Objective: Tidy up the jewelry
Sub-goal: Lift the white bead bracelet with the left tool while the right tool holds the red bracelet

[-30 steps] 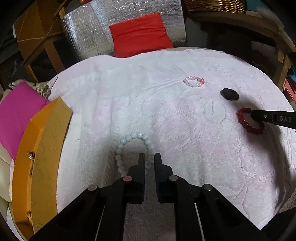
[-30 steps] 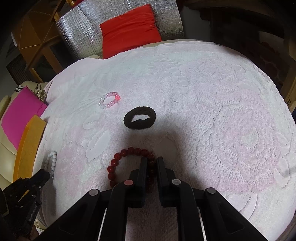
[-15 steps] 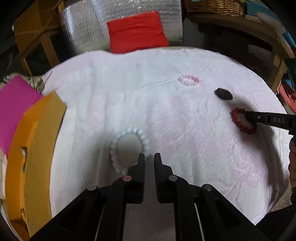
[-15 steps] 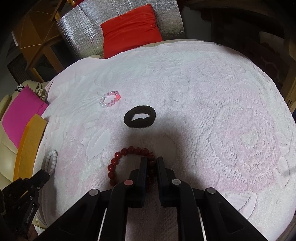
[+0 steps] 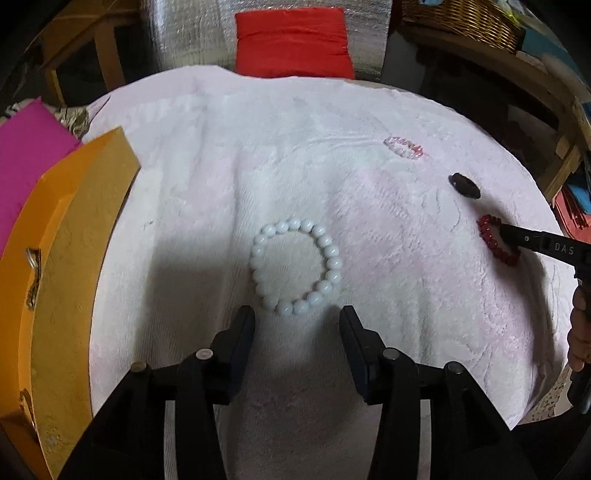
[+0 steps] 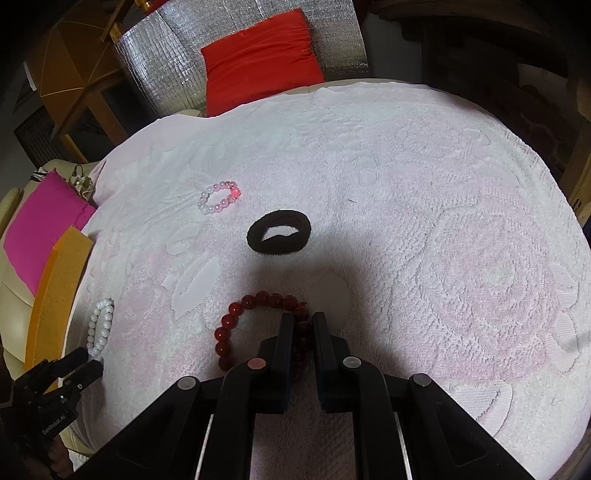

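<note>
- Lying flat at the centre of the left wrist view, the white bead bracelet point(image 5: 295, 266) rests on the pale pink towel point(image 5: 207, 155), just ahead of the left gripper point(image 5: 297, 320), whose fingers stand wide apart with nothing between them.
- Lower centre of the right wrist view, the right gripper point(image 6: 303, 321) has its fingers drawn close on the near side of the dark red bead bracelet point(image 6: 255, 317); beads sit in the narrow gap between them.
- Above that, mid-frame, a black hair tie point(image 6: 279, 236) lies on the towel, and up-left of it a small pink and white bead bracelet point(image 6: 218, 197).
- Along the left edge of both views, an orange box point(image 5: 70, 266) stands beside the towel, with a magenta sheet point(image 5: 26, 147) behind it.
- At the top of the frame a red cushion point(image 6: 258, 59) leans against silver quilted material point(image 6: 162, 66).
- Upper right of the left wrist view shows a wicker basket point(image 5: 458, 18).
</note>
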The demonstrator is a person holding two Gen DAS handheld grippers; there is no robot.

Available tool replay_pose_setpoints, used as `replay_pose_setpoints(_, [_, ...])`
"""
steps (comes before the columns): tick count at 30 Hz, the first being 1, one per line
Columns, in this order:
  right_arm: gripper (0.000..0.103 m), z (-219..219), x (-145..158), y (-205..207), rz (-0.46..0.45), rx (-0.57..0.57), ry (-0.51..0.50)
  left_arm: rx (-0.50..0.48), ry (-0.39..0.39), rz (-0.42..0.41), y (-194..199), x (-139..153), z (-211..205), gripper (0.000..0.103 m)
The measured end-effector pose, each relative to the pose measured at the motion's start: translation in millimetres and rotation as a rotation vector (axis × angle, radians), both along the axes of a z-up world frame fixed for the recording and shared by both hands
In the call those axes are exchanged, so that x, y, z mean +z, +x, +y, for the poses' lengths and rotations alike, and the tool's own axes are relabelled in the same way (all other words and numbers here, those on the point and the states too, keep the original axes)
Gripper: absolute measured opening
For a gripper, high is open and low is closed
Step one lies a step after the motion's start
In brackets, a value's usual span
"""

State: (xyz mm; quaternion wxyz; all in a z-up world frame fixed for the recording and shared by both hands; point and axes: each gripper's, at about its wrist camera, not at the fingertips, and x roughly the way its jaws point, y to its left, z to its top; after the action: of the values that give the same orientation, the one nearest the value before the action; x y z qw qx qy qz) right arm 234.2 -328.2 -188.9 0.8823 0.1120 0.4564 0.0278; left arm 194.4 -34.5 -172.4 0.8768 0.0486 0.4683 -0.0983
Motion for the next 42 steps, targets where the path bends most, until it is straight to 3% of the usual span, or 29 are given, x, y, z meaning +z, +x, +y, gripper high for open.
replay_pose_setpoints(13, [0.014, 1, 0, 0, 0.000, 0.000, 0.000, 0.038, -0.009, 0.004, 41, -6, -11, 0.048])
replay_pose_setpoints(14, [0.014, 1, 0, 0, 0.001, 0.001, 0.000, 0.046, -0.017, 0.000, 42, -6, -11, 0.047])
replay_pose_setpoints(16, [0.014, 1, 0, 0, 0.000, 0.000, -0.002, 0.055, -0.014, -0.012, 41, -7, -11, 0.032])
replay_pose_setpoints(17, [0.014, 1, 0, 0, -0.001, 0.001, -0.004, 0.054, -0.018, -0.020, 39, -7, -12, 0.024])
replay_pose_setpoints(28, [0.011, 1, 2, -1, -0.013, 0.015, 0.000, -0.006, -0.051, -0.066, 4, 10, -18, 0.019])
replay_pose_setpoints(32, [0.011, -1, 7, -6, -0.036, 0.031, 0.054, -0.039, -0.094, -0.083, -11, 22, -22, 0.018])
replay_pose_setpoints(33, [0.011, -2, 9, -8, -0.048, 0.036, 0.065, -0.049, -0.103, -0.090, -14, 26, -24, 0.009])
replay_pose_setpoints(42, [0.011, 1, 33, -24, -0.158, 0.076, 0.126, -0.076, -0.119, -0.126, -34, 44, -25, 0.010])
